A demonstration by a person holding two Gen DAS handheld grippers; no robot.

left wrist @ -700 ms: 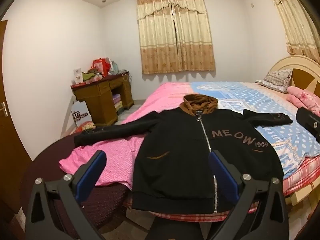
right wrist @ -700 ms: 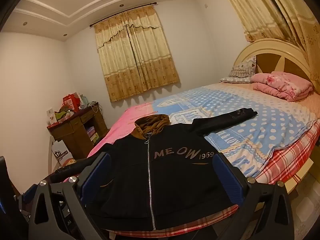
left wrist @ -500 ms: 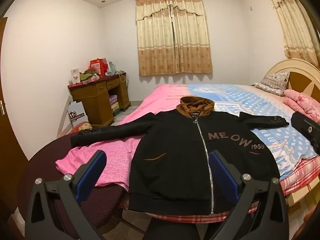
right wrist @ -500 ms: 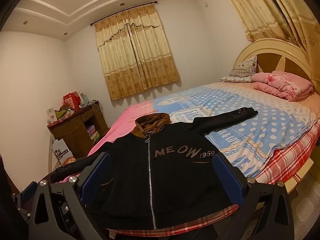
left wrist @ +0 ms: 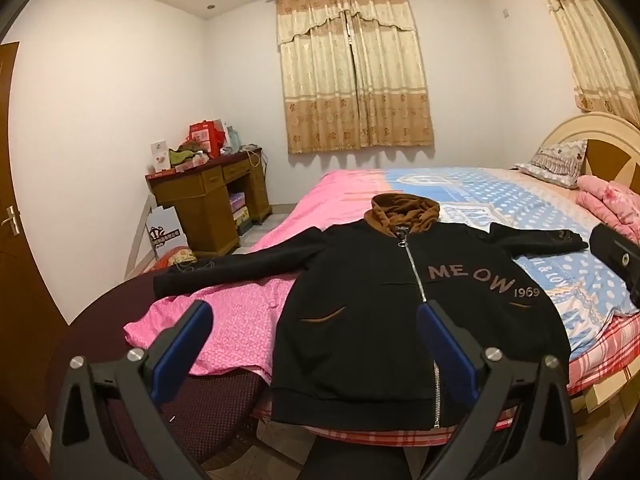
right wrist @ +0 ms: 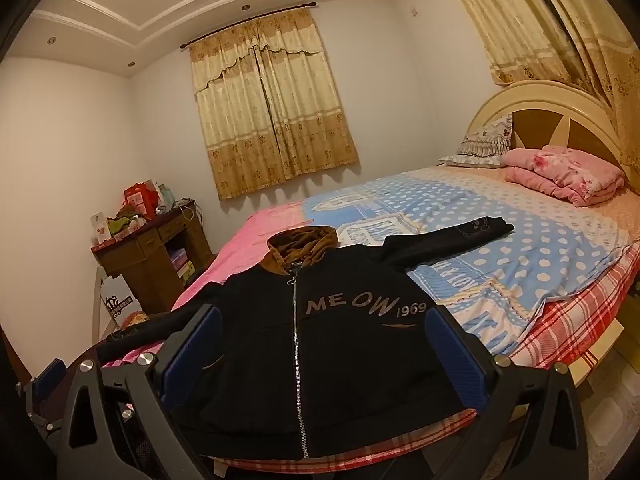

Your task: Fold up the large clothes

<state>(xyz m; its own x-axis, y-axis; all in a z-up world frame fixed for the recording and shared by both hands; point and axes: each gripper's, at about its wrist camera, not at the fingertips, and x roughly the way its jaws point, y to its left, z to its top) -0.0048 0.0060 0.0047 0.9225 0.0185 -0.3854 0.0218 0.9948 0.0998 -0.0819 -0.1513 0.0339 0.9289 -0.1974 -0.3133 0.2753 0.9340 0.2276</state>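
Observation:
A black zip-up hooded jacket (left wrist: pixel 400 312) with a brown hood and "MEOW 1969" on the chest lies flat, front up, on the bed, both sleeves spread out. It also shows in the right wrist view (right wrist: pixel 340 352). Its hem hangs at the bed's near edge. My left gripper (left wrist: pixel 314 320) is open and empty, held in the air in front of the hem. My right gripper (right wrist: pixel 324 328) is open and empty, also short of the hem. The left sleeve end (left wrist: pixel 180 280) reaches onto a dark round seat.
The bed (left wrist: pixel 500 192) has a pink and blue dotted sheet. A folded pink quilt (right wrist: pixel 564 174) and a pillow (right wrist: pixel 484 144) lie by the headboard. A wooden desk (left wrist: pixel 208 200) with clutter stands at the left wall. A dark maroon round seat (left wrist: pixel 100 320) sits at lower left.
Both grippers have shifted slightly; the left wrist view has turned a little left and drawn back. The jacket has not moved. Both grippers stay open.

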